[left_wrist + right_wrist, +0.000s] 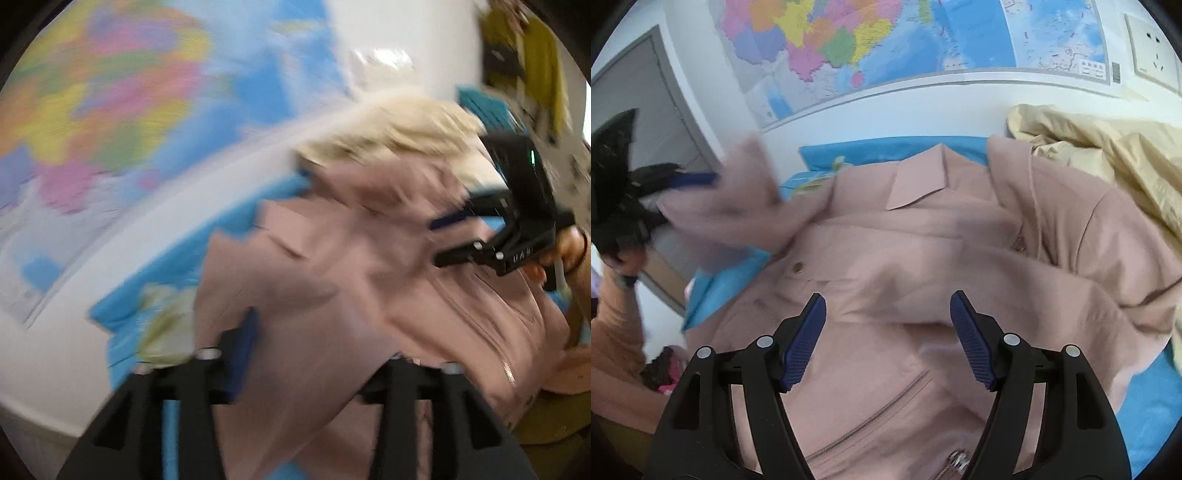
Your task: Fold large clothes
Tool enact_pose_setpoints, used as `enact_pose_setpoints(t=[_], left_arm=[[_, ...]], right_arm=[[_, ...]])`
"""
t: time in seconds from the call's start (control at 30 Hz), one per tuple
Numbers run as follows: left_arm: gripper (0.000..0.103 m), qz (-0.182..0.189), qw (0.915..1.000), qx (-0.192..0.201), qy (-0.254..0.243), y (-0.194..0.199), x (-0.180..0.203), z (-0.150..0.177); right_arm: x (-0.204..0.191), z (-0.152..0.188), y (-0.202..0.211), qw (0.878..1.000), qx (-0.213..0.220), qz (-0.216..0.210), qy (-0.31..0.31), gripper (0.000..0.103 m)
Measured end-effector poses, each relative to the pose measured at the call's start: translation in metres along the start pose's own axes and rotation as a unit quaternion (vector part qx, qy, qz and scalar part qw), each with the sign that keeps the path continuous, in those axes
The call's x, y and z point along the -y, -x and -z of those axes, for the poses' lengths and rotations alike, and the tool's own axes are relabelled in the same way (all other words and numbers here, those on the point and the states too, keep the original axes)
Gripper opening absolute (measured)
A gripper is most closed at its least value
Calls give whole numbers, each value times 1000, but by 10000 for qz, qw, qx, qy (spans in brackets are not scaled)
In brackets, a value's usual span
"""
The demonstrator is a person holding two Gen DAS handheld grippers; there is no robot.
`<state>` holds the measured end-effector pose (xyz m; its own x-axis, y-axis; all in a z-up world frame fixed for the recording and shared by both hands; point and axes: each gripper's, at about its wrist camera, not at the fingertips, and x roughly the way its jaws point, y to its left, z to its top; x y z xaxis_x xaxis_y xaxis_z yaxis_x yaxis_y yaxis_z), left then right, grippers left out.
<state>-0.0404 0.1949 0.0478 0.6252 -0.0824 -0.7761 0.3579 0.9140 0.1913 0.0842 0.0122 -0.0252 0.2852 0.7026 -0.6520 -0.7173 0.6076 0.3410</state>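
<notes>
A pink jacket (923,251) lies front up on a blue cover (871,149), collar toward the wall and zipper (871,417) toward me. My right gripper (888,306) hovers open just above its chest, with nothing between the blue pads. One sleeve (738,206) is raised off the surface at the left, blurred, against my left gripper (683,181). In the left wrist view the left gripper (321,332) has its jaws wide apart; pink jacket (332,266) cloth lies between them and hides the right fingertip. The right gripper (437,242) shows open there too.
A cream garment (1108,162) is heaped at the back right, overlapping the jacket's shoulder. A coloured map (849,44) hangs on the white wall behind, with a socket (1152,48) to its right. A person's sleeve and hand (617,295) are at the left.
</notes>
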Motion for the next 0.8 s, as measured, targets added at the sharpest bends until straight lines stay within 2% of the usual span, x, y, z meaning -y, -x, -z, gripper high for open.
enact_pose_setpoints(t=[0.03,0.1,0.17,0.2,0.27,0.37,0.43,0.53,0.6,0.67,0.7,0.77,0.8], left_arm=[[60,91,9999,-97,-97,-8,10,-1],[76,191,9997,-103,-55,-12,12,2],[76,298,9993,70,205,-5,0,2],[80,365,9979,282,456,6,-9,6],[88,277,9932,691,895,29,-27,11],[89,-52,9891,870,1189,46,-43,24],[89,-95,9873,707,1421,39,-54,35],[89,-148,9802,311,1949,16,-70,59],[89,-24,9732,185,2292,5,-80,75],[89,-50,9670,105,2547,-4,-87,85],[89,-8,9637,69,2669,-6,-92,91],[89,41,9587,23,2843,-10,-97,99],[89,37,9576,9,2881,-11,-98,101]], right_arm=[[-2,3,0,9999,-29,-114,-5,73],[-12,9,-2,9994,-105,-299,115,74],[-23,13,-4,9987,-148,-417,253,74],[-30,15,-6,9981,-165,-503,309,75],[-40,16,-8,9971,-170,-615,413,75],[-58,11,-9,9957,-18,-659,658,75],[-73,5,-13,9935,35,-783,830,81],[-106,-1,-36,9878,-116,-866,1288,85],[-135,-2,-63,9796,-383,-859,1778,85],[-160,1,-92,9693,-600,-633,2299,85],[-171,4,-110,9626,-732,-461,2569,81],[-183,7,-141,9533,-989,-178,2850,59],[-182,7,-148,9525,-1069,-141,2850,27]])
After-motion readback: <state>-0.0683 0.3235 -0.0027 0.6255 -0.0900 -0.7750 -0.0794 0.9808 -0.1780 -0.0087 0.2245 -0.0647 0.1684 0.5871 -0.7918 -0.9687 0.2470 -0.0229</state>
